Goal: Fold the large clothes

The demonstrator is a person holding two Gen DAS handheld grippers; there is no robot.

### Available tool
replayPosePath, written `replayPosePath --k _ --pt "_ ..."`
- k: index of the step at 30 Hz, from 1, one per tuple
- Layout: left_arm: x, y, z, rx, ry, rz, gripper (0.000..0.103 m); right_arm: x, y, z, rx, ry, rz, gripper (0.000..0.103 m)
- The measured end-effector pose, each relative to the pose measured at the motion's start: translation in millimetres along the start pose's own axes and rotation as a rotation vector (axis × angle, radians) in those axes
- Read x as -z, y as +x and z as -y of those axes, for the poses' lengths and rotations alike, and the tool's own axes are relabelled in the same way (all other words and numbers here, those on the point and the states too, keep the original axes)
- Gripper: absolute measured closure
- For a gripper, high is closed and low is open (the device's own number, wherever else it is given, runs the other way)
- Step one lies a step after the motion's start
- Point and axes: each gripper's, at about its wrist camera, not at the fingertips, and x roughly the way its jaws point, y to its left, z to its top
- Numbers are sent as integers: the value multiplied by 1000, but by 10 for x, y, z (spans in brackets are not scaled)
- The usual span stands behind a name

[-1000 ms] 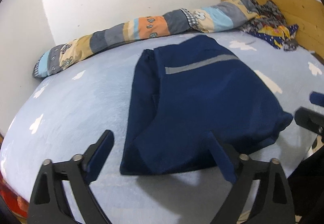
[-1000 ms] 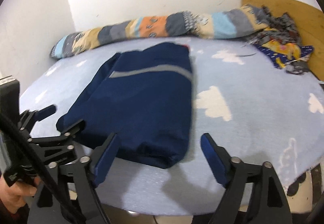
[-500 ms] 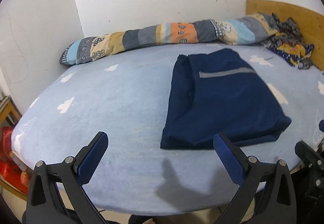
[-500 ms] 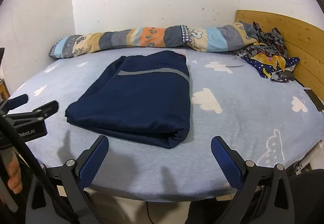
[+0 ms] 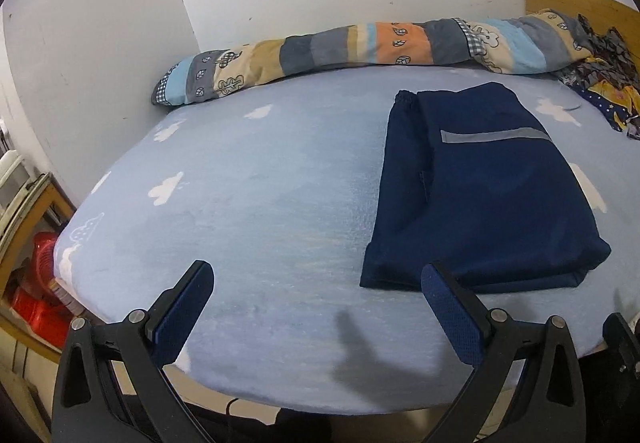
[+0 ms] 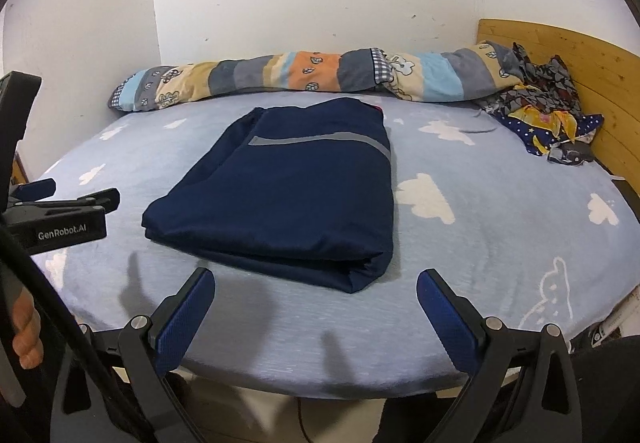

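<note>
A navy garment (image 5: 480, 195) with a grey stripe lies folded in a flat rectangle on the light blue cloud-print bed sheet (image 5: 260, 203). My left gripper (image 5: 316, 269) hovers open over the near edge of the bed, left of the garment's near corner, with nothing between its fingers. In the right wrist view the same garment (image 6: 292, 195) lies just beyond my right gripper (image 6: 316, 275), which is open and empty above the bare sheet (image 6: 500, 243). At the left edge of that view, the left gripper (image 6: 76, 193) is visible with a hand (image 6: 24, 331) below it.
A rolled patchwork quilt (image 6: 300, 73) runs along the far wall. A heap of patterned clothes (image 6: 540, 115) lies at the right by the wooden headboard (image 6: 580, 55). Red items (image 5: 36, 283) and a wooden frame stand on the floor left of the bed.
Both grippers have drawn back from the garment toward the bed's near edge, their jaws a little wider. The folded garment has stayed where it lay.
</note>
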Motion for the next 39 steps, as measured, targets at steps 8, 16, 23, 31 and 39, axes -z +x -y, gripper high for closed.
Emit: replayPosePath --k 8,16,23,31,39 --pt "27 -85 155 -23 80 12 0 3 -7 -53 -10 -14 1 0" --pt "44 -132 209 -31 106 27 0 2 -5 -41 -7 -4 -2 0" --pt "45 -132 220 -31 110 28 0 2 -12 -36 -7 -2 -1 0" --pt "56 -143 232 -30 119 33 0 -4 -5 -37 -9 -4 -4 0" --pt "53 -146 229 -28 119 33 0 5 7 -46 -10 -3 -5 0"
